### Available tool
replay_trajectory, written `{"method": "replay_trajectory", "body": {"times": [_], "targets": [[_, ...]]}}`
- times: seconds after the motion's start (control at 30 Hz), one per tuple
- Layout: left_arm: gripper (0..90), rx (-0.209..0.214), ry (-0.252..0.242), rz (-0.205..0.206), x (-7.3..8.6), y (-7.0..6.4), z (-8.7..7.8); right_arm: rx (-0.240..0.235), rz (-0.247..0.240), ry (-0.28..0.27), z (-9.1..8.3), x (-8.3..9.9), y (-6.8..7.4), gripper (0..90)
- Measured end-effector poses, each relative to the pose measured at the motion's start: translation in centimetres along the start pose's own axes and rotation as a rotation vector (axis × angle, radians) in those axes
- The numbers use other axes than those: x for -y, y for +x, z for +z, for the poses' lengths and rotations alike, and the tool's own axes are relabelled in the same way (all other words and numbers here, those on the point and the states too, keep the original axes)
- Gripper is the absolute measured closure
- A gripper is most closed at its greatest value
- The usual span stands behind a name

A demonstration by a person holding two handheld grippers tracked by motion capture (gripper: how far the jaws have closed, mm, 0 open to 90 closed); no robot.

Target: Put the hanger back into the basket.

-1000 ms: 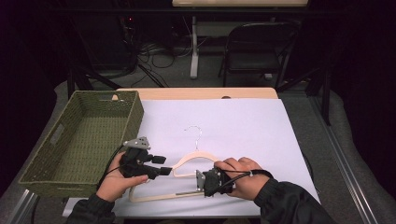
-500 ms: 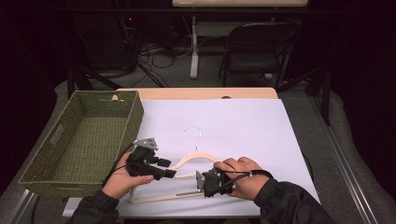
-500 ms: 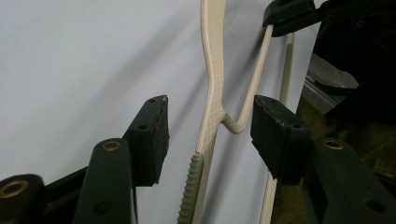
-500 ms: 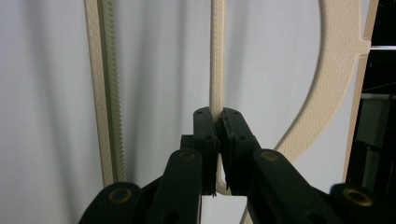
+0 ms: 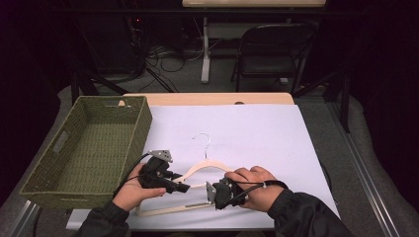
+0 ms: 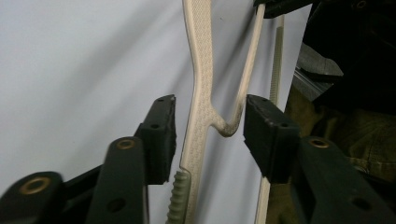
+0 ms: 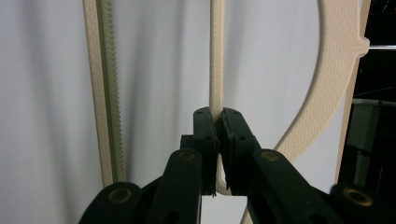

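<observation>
Holding the hanger (image 5: 197, 185) at its thin inner bar, my right gripper (image 7: 217, 140) has the jaws closed tight on it. My left gripper (image 6: 210, 135) has the jaws wide around the shoulder end, not yet closed. The hanger lies flat on the white desk (image 5: 257, 133), beside the woven basket (image 5: 84, 153). I judge 1 grip is done, and the second grip and the lift are left.
</observation>
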State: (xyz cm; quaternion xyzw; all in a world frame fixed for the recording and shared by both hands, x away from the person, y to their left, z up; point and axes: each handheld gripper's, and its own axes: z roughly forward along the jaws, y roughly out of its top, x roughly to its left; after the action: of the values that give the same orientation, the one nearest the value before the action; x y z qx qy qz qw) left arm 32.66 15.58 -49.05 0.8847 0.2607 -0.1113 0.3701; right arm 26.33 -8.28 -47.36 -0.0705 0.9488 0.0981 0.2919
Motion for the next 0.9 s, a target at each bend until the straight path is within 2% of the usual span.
{"method": "replay_trajectory", "body": {"times": [0.37, 0.47, 0.6, 0.67, 0.7, 0.73, 0.83, 0.87, 0.9], "targets": [[64.2, 0.019, 0.01, 0.001, 0.2, 0.0, 0.4, 0.022, -0.022, 0.012, 0.2, 0.0, 0.2, 85.3], [68.2, 0.039, 0.006, -0.002, 0.3, -0.1, 0.3, 0.022, -0.023, 0.014, 0.2, 0.0, 0.2, 85.1], [77.1, 0.054, 0.022, 0.014, 0.3, -0.4, 0.3, 0.014, -0.028, 0.025, 0.5, 0.1, 0.2, 85.0], [82.7, 0.078, 0.03, 0.025, 0.3, -0.5, 0.4, 0.014, -0.03, 0.033, 0.6, 0.1, 0.2, 85.2], [83.6, 0.054, 0.039, 0.041, 0.2, -0.7, 0.4, 0.015, -0.031, 0.035, 0.7, 0.1, 0.2, 85.3], [84.1, 0.05, 0.045, 0.046, 0.2, -0.9, 0.4, 0.018, -0.032, 0.034, 0.7, 0.1, 0.2, 85.2], [86.5, 0.09, 0.034, 0.061, 0.1, -1.1, 0.1, 0.018, -0.028, 0.029, 0.6, 0.2, 0.1, 84.7], [86.7, 0.068, 0.031, 0.066, 0.0, -1.3, 0.1, 0.022, -0.028, 0.021, 0.6, 0.2, 0.1, 84.5], [86.9, 0.073, 0.028, 0.066, 0.0, -1.4, 0.0, 0.026, -0.019, 0.016, 0.6, 0.2, 0.1, 84.1]]}}
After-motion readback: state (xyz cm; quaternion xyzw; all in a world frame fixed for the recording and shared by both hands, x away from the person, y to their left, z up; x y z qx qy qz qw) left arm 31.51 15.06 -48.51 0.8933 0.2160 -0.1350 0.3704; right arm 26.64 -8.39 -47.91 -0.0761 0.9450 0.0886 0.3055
